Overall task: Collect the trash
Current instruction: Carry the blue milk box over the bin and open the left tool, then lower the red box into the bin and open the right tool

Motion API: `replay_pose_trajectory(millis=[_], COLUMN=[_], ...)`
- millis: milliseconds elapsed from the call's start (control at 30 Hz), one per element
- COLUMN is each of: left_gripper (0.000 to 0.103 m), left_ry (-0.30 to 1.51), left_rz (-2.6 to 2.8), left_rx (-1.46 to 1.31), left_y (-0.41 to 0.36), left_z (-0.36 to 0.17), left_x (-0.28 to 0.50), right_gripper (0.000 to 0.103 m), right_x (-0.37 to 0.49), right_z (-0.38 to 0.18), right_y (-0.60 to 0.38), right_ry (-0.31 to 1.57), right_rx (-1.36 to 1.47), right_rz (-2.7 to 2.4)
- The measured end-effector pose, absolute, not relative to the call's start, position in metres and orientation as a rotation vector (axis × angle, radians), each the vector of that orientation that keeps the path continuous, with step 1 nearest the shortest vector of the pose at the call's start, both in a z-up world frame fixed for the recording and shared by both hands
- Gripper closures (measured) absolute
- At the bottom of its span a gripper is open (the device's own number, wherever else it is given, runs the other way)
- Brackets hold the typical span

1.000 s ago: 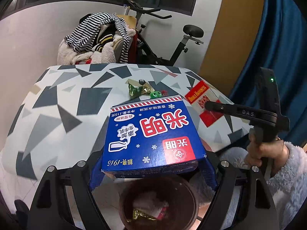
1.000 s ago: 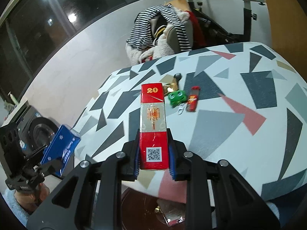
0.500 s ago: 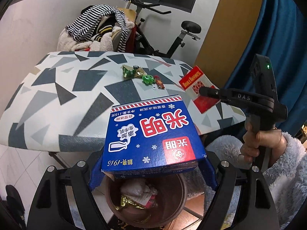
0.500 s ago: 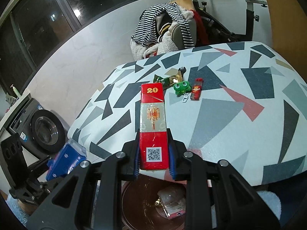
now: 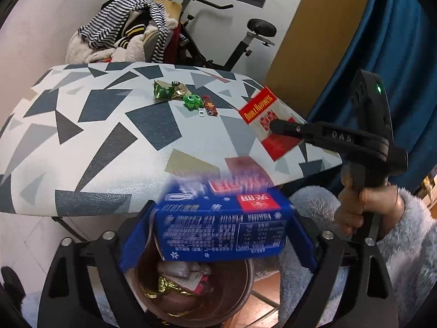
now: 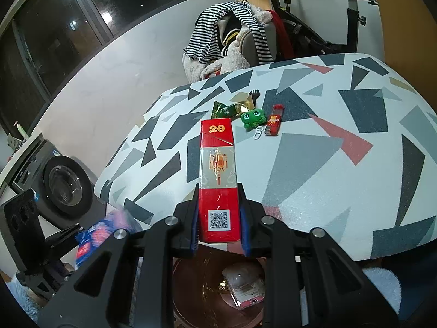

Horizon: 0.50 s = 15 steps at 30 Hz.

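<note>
My left gripper hangs over a brown bin that holds wrappers. Its jaws are opening, and the blue milk carton between them is blurred and tipped downward, slipping free of the pads. My right gripper is shut on a tall red cigarette box, held over the same bin at the table's near edge. The left wrist view shows that red box from the side. A green wrapper, a green frog keychain and a red lighter lie on the patterned table.
A chair piled with striped clothes and an exercise bike stand behind the table. A blue curtain hangs at the right. A washing machine sits at the left, low. A hand in a fluffy sleeve holds the right gripper.
The blue carton sat level in the left jaws; now it has tipped and dropped toward the bin as the jaws spread. The left gripper sank lower. The right gripper stayed put.
</note>
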<state>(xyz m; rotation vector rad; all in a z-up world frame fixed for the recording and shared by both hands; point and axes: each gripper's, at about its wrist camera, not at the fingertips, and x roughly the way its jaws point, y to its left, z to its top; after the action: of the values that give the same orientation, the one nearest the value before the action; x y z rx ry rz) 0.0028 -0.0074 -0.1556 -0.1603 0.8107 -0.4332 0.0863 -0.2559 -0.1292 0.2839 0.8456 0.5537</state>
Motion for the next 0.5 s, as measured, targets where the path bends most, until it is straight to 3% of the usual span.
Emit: replay_pose_trajectory(millis=[500], left_gripper=[0.006], left_ry=[0.703], left_rz=[-0.275], left_rx=[-0.231], left_y=[0.030], left_z=[-0.134], left_x=[-0.010], right_gripper=[0.077], right_x=[0.075], right_z=[-0.147], right_y=[-0.242], right_ry=[0.897], right_rx=[0.211], right_rz=[0.602])
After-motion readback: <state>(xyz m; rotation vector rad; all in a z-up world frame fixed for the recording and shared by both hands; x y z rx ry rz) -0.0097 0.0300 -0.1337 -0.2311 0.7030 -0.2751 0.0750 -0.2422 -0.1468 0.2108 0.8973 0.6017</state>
